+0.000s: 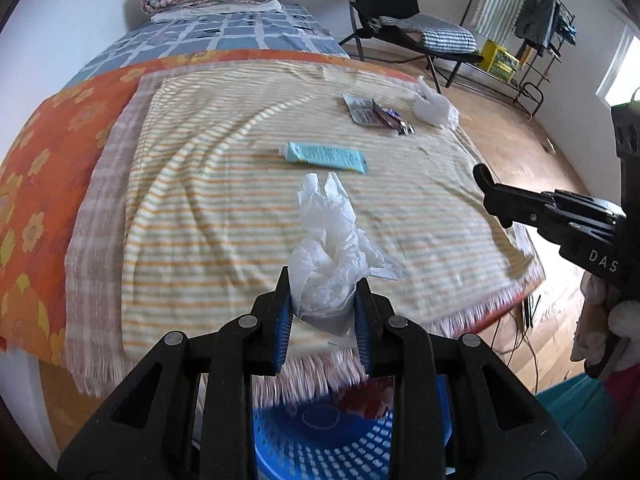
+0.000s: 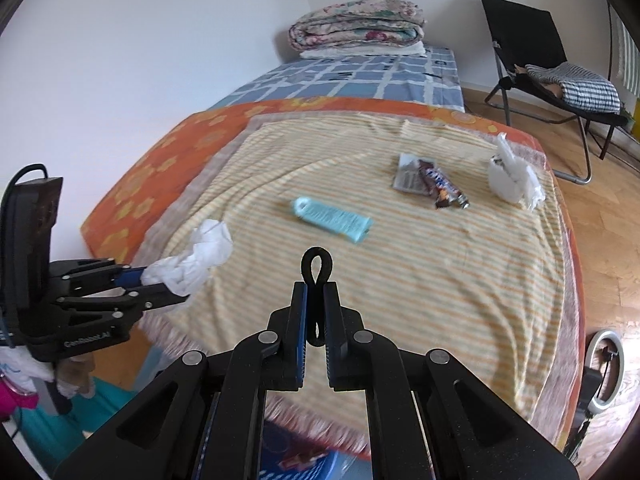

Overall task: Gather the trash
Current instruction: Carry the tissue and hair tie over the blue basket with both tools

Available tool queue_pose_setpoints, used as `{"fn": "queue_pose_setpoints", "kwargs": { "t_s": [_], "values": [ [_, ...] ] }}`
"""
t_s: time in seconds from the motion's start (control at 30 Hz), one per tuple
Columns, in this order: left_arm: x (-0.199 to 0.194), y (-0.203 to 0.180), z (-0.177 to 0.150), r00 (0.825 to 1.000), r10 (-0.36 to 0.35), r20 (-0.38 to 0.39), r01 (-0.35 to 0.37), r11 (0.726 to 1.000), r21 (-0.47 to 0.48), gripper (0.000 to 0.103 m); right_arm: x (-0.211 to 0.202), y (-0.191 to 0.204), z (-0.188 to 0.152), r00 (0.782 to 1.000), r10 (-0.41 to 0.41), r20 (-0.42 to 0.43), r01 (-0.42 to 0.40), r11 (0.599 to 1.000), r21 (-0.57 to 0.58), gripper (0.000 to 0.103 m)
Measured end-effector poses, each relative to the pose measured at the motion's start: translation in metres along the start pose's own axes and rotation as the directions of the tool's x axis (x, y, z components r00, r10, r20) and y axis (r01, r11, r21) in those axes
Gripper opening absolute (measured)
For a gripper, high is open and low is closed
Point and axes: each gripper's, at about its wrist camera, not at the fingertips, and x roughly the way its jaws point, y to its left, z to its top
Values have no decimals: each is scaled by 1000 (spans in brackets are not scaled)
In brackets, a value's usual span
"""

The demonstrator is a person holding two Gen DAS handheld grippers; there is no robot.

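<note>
Crumpled white plastic point(image 1: 326, 256) is clamped in the jaws of the left gripper point(image 1: 323, 304), held above the bed's near edge and the blue basket point(image 1: 320, 432) below; judged step: drop-off. Next move calls for lowering over the basket and releasing. Right gripper point(image 2: 316, 312) is clenched on a black loop point(image 2: 316, 268); tube point(image 2: 334, 220), wrappers point(image 2: 430, 184) and another white wad point(image 2: 512, 180) remain on the bed.

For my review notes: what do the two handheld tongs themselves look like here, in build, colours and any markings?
Both are matte black linkage frames with silver pivot pins and blue pads inside the fingers. The left tongs show white lettering on the body, seemingly "GenRobot.AI", and a black cable looping off the back. The right tongs show white letters "DAS" on the side and a tall black block behind.
</note>
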Motion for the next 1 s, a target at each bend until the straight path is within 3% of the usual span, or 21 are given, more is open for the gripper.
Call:
{"fn": "queue_pose_setpoints", "kwargs": {
  "t_s": [0.57, 1.0],
  "values": [
    [-17, -5, -79, 998, -8, -64, 7, 1000, -3, 27, -25, 46, -70, 996, 73, -58, -74, 997, -15, 6],
    [-2, -4, -120, 988, -6, -152, 5, 1000, -5, 27, -7, 57, -111, 984, 88, -155, -88, 996, 7, 6]
  ]
}}
